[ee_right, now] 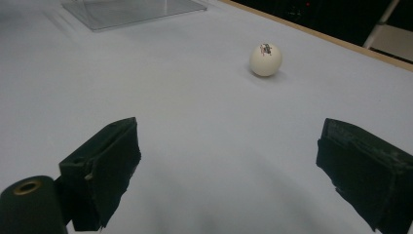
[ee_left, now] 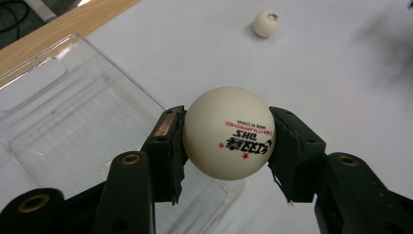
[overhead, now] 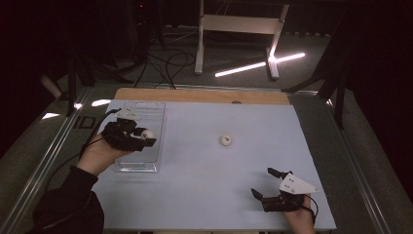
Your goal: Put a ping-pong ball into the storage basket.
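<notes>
Pale tabletop (overhead: 204,165): left tongs (ee_left: 226,139) pinch a white ball (ee_left: 228,132) over the clear tray (ee_left: 73,122); right tongs (ee_right: 229,165) spread wide, empty.

Tray (overhead: 139,163) left on table (overhead: 204,195); ball (overhead: 225,140) right of it.

The room is dark — a grey floor (overhead: 234,53) with black cables (overhead: 165,61) trailing across it. A white table frame (overhead: 241,27) stands behind, bright light strips (overhead: 258,64) glaring at its foot.

We hold our black two-jaw left tool (overhead: 144,137) raised at the far left, jaws clamped tight; our black two-jaw right tool (overhead: 265,184) rests low at the near right, jaws spread wide
</notes>
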A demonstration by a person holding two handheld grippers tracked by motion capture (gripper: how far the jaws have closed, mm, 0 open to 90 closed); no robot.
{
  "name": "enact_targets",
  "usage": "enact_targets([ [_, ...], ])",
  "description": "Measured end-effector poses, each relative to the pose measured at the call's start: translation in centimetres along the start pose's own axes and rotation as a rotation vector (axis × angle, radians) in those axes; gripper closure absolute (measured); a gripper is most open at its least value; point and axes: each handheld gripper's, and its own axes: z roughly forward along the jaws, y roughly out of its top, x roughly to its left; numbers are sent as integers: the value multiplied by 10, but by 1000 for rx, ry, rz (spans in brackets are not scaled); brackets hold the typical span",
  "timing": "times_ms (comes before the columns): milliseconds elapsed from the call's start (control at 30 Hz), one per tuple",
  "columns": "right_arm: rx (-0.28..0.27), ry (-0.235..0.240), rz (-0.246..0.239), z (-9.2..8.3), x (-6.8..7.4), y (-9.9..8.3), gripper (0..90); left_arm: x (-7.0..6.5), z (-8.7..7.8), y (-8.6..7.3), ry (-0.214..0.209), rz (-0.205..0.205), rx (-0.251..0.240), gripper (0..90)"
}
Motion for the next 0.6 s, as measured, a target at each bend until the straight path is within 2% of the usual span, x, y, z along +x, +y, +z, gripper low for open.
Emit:
enact_targets([
  [33,1,0,0,0,0,0,85,1,1,0,0,-19,-5,521],
  [167,0,-1,1,0,0,0,86,7,6,1,23,-49,-5,521],
  [200,0,-1,-1,0,0,0,85,10,8,1,33,-68,-5,521],
  [333,2,-1,3,0,-1,-1,85,19,17,1,65,-115,16,521],
  [500,0,-2,6,0,-1,-1,86,22,27,-1,79,-133,32,520],
  [600,2,-4,5,0,-1,-1,85,22,30,-1,82,-131,41,520],
])
